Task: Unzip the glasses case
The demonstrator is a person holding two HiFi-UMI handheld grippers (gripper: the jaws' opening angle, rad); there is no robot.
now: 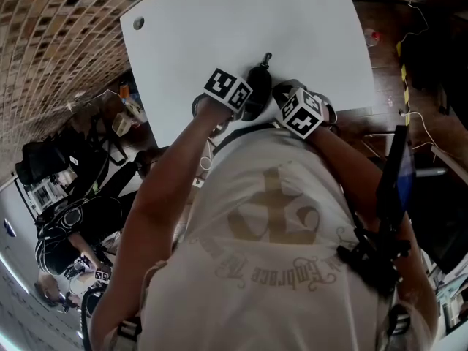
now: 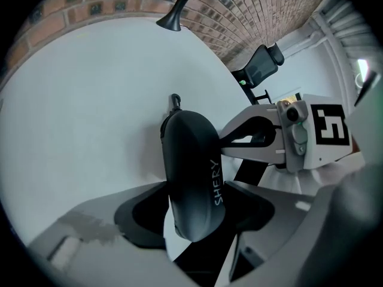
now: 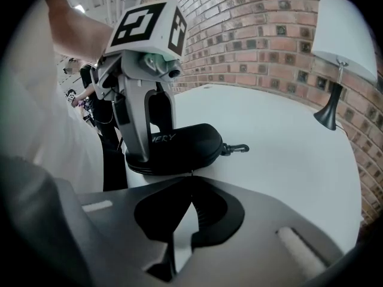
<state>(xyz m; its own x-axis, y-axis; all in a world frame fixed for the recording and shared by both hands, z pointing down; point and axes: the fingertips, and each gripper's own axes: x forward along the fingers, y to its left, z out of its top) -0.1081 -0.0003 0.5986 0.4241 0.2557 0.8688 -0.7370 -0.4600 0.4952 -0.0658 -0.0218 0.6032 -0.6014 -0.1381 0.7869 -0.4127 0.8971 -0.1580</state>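
Note:
A black zip-up glasses case (image 1: 257, 85) lies near the front edge of the white table (image 1: 219, 20), with a small clip (image 3: 239, 149) at its far end. My left gripper (image 2: 194, 220) is shut on the case (image 2: 191, 166), one pad on each long side. From the right gripper view this left gripper (image 3: 136, 151) clamps the case's (image 3: 185, 143) near end. My right gripper (image 3: 191, 174) has its tips pressed together at the case's zipper seam, with a thin dark tab, apparently the zipper pull, between them. The right gripper (image 2: 226, 142) meets the case's side in the left gripper view.
A table lamp (image 3: 344, 46) with a white shade and black foot (image 2: 170, 18) stands at the table's far side. A brick wall runs behind. A black office chair (image 2: 263, 64) and a seated person (image 1: 73, 247) are beyond the table's edges.

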